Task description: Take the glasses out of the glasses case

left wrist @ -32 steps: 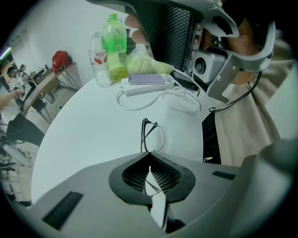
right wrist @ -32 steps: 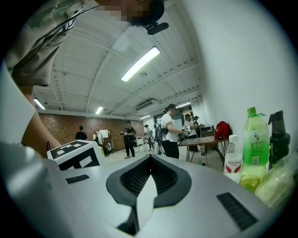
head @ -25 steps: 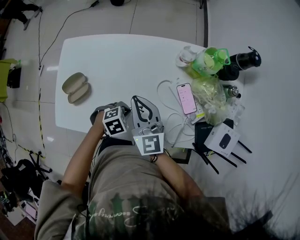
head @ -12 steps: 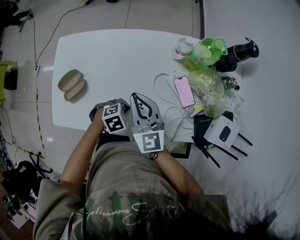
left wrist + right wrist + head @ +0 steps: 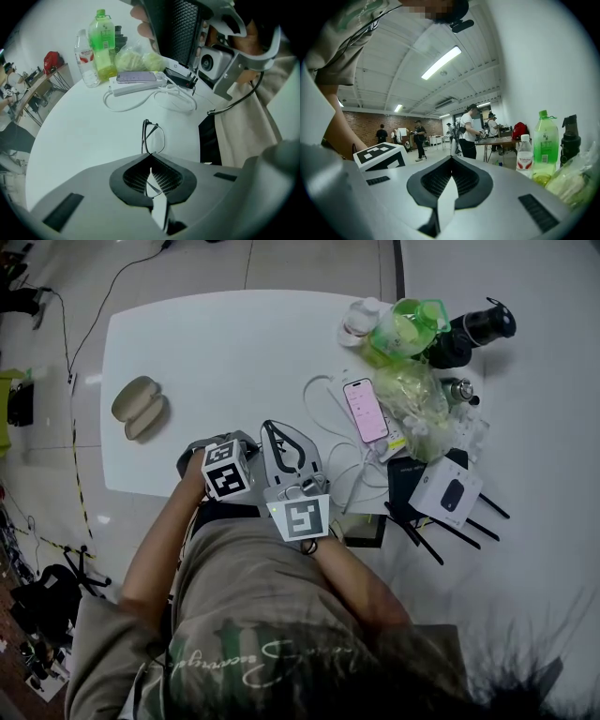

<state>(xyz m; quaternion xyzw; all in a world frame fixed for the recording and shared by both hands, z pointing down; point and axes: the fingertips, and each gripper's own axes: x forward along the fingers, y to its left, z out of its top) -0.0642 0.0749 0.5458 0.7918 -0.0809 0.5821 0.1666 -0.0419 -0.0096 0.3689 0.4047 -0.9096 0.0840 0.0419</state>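
— State of left tongs?
— Clamped on the glasses, upright over the white surface
— And right tongs?
— Pressed together, empty
— Location of case?
— Open, near the surface's left edge, well apart from both

No text can be read. The pale cursive print on the person's olive shirt is too blurred. The red label on the clear plastic bottle and the label on the green plastic bottle, far on the white counter, are too small. The left marker cube and right marker cube carry only black-and-white square patterns.
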